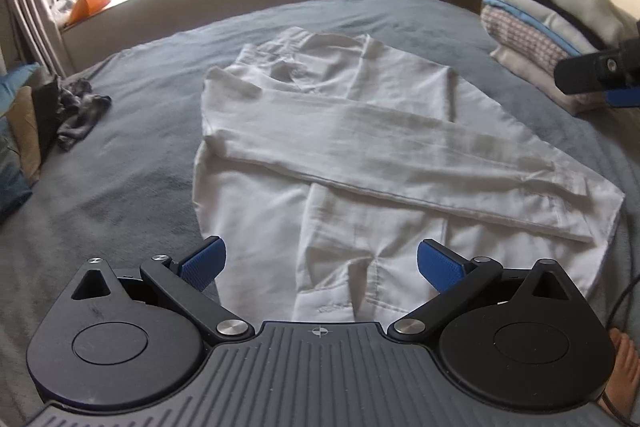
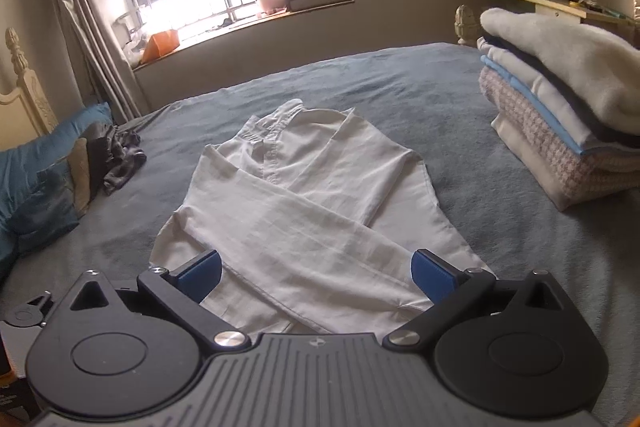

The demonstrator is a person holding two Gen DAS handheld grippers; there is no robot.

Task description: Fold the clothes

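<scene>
A white long-sleeved shirt [image 1: 360,155] lies flat on the grey-blue bed cover [image 1: 120,187], collar away from me, with one sleeve [image 1: 400,163] folded diagonally across its body. It also shows in the right wrist view [image 2: 304,227]. My left gripper [image 1: 320,263] is open and empty, above the shirt's hem. My right gripper [image 2: 316,273] is open and empty, above the folded sleeve's lower end. Part of the right gripper [image 1: 600,75] shows at the right edge of the left wrist view.
A stack of folded clothes [image 2: 560,115] sits on the bed to the right. A dark crumpled garment [image 2: 120,163] and blue pillows [image 2: 36,179] lie at the left. A window sill [image 2: 248,19] with clutter runs behind the bed.
</scene>
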